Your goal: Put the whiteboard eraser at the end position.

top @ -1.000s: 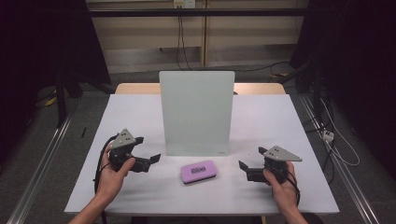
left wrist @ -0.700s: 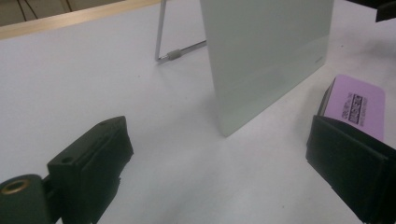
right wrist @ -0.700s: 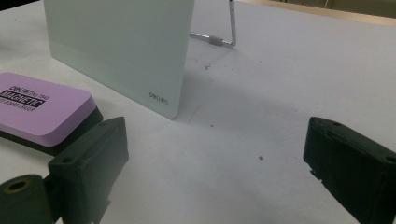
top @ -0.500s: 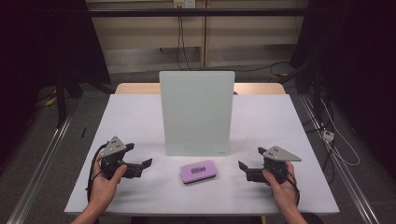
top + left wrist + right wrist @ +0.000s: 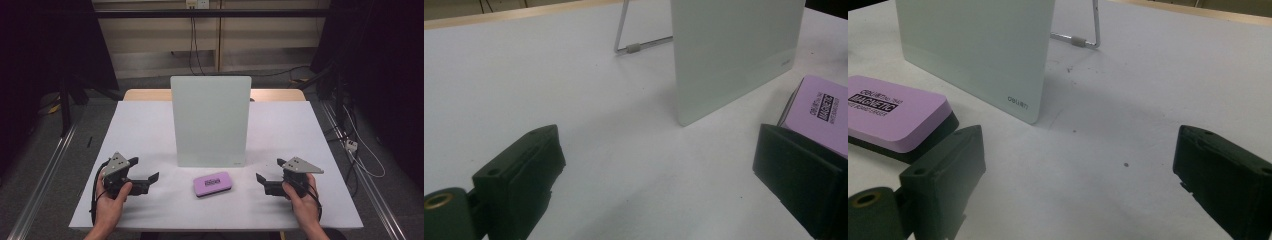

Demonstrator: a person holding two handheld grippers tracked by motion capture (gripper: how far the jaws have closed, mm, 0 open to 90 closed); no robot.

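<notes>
From the high view, one white table (image 5: pixel 150 130) carries two things: one pale glass board (image 5: pixel 210 120) standing upright near the middle, and one purple eraser (image 5: pixel 212 183) lying flat just in front of it, toward the person. Two hands come in from the bottom edge, each holding one gripper. The left gripper (image 5: pixel 148 180) sits at the near left of the table and points right toward the eraser; it is well apart from it. The right gripper (image 5: pixel 261 181) sits at the near right and points left toward the eraser, also apart from it. The eraser lies between the two grippers.

In the left gripper view, two black jaws rise from the bottom corners, spread wide with bare table between them, so the left gripper (image 5: pixel 659 175) is released and holds nothing. One glass board (image 5: pixel 734 50) stands ahead with one thin metal prop (image 5: pixel 634 47) behind it. One purple eraser (image 5: pixel 824 112) shows at the right edge, partly behind the right-hand jaw.

In the right gripper view, two black jaws again stand wide apart over bare table, so the right gripper (image 5: pixel 1078 170) is released and empty. One glass board (image 5: pixel 973 50) stands ahead at the left, its one metal prop (image 5: pixel 1083 37) behind. One purple eraser (image 5: pixel 890 117), with a black underside and black lettering on top, lies at the left, just beyond the left-hand jaw.
</notes>
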